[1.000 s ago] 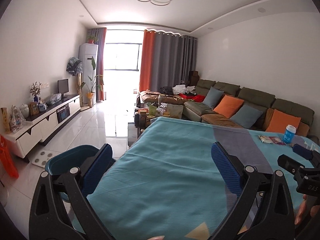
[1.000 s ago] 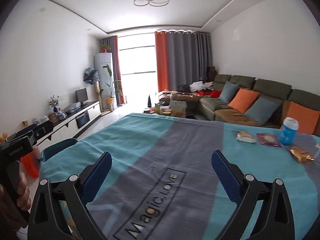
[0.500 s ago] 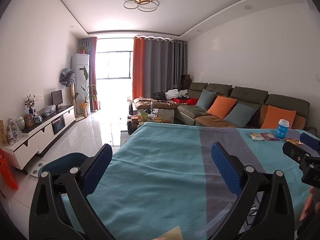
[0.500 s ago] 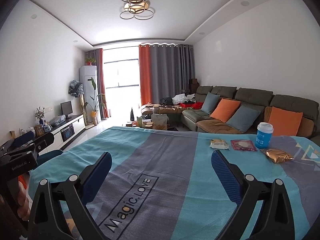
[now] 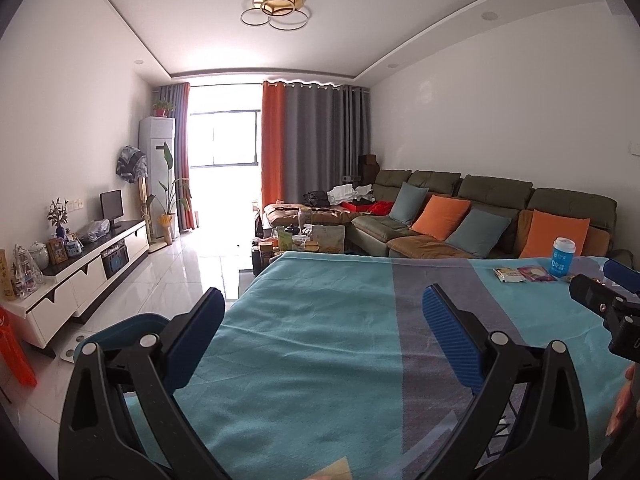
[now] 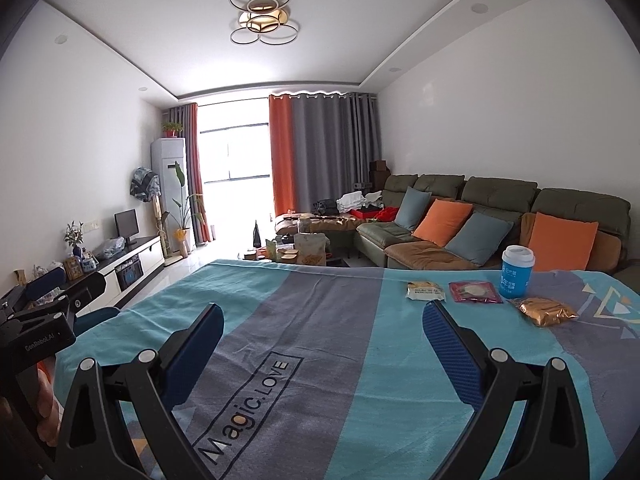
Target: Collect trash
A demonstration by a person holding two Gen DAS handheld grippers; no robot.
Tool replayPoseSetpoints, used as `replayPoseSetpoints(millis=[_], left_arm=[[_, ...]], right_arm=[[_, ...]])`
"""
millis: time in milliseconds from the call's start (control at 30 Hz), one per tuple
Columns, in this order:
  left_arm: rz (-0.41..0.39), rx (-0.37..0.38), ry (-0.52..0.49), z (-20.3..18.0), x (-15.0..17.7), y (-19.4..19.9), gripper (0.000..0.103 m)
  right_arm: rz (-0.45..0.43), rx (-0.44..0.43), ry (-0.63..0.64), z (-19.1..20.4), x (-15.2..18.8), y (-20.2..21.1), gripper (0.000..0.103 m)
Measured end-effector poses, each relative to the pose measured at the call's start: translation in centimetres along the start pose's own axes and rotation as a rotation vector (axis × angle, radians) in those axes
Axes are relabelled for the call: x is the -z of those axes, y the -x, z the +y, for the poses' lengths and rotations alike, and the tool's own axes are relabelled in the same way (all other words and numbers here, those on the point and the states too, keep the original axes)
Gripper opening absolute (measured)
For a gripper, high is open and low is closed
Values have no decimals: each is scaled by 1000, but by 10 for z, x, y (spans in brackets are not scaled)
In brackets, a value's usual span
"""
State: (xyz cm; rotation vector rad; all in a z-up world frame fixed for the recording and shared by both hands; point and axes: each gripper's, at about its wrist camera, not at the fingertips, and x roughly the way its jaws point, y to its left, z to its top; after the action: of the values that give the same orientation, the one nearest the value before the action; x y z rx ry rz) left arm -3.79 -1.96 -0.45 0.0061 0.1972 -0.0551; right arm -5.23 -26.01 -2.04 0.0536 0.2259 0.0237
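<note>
I hold my left gripper (image 5: 322, 328) and right gripper (image 6: 322, 346) spread wide, empty, above the teal blanket (image 6: 320, 320). Trash sits far right: yellow packet (image 6: 425, 290), pink packet (image 6: 475, 292), blue cup (image 6: 516, 278), gold wrapper (image 6: 546, 311), close together.

Bare blanket (image 6: 320, 320) before far litter (image 6: 476, 292)

We count three wrappers: one yellow wrapper (image 6: 425, 291), one red wrapper (image 6: 474, 292), one gold wrapper (image 6: 546, 311); one blue cup (image 6: 517, 272); two grippers.
</note>
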Motion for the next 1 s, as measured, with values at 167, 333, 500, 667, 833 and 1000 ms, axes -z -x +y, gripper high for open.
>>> replayPoseSetpoints(millis=[167, 333, 500, 667, 833, 1000], left_arm=[[-7, -5, 1, 2, -1, 1, 97], [-18, -12, -7, 2, -3, 3, 97], [-17, -10, -8, 2, -3, 4, 97], [-21, -7, -6, 2, -5, 4, 97], [-24, -9, -5, 3, -5, 4, 97], [-26, -12, -6, 3, -7, 5, 97]], right_arm=[[-2, 3, -2, -3, -1, 0, 96], [-8, 1, -6, -5, -4, 1, 96], [-9, 3, -4, -6, -5, 0, 96], [-11, 4, -6, -7, -6, -1, 96], [-13, 1, -6, -7, -7, -1, 96], [-12, 0, -6, -7, -8, -1, 96]])
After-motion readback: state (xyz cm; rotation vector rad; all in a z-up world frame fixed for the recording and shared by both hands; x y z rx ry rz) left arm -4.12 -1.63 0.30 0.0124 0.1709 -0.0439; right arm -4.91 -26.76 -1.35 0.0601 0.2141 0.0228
